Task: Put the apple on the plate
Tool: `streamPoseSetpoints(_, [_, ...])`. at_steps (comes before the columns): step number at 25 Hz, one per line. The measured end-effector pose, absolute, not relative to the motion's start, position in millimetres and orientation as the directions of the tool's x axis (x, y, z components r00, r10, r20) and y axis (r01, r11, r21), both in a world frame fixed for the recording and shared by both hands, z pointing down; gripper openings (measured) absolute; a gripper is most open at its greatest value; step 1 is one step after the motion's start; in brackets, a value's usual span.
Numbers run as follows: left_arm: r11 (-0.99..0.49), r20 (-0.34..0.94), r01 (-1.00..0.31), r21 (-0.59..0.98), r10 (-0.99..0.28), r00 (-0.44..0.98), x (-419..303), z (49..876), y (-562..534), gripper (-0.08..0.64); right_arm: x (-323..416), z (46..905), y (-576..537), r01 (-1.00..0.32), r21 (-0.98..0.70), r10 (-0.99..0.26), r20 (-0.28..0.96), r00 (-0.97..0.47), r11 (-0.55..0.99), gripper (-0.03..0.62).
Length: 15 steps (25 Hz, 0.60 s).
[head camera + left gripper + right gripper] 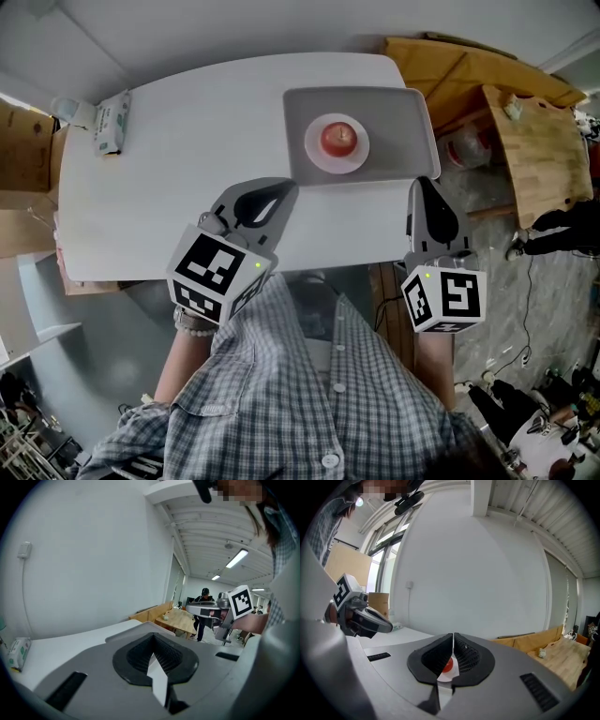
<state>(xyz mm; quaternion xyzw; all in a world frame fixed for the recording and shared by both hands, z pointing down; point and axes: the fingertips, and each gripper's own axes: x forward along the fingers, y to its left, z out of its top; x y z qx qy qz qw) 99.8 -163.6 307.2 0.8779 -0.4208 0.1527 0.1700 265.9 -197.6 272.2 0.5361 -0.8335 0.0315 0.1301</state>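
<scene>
Clenched and empty, left claw (269, 195) and right claw (424, 187) face the apple (339, 139) on its plate (317, 157) ahead: firm, smooth, probably best gripped across its middle.

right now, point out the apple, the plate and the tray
apple (338, 139): head view, its top
plate (312, 150): head view, bare left rim
tray (398, 122): head view, bare part right of plate

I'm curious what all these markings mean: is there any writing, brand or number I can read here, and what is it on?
No text here can be read.
Packet: it has print, but too small and blurred to read.
Left cube and right cube: black-and-white square patterns only, no letters or numbers.
</scene>
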Motion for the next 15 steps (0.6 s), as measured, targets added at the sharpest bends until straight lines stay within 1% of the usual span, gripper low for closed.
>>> streamPoseSetpoints(15, [-0.579,0.412,-0.798,0.168,-0.694,0.59,96.7,310.7,-167.0,0.008,269.2,281.8,-199.3,-0.906,0.085,-0.883,0.278,-0.378,0.414,0.028])
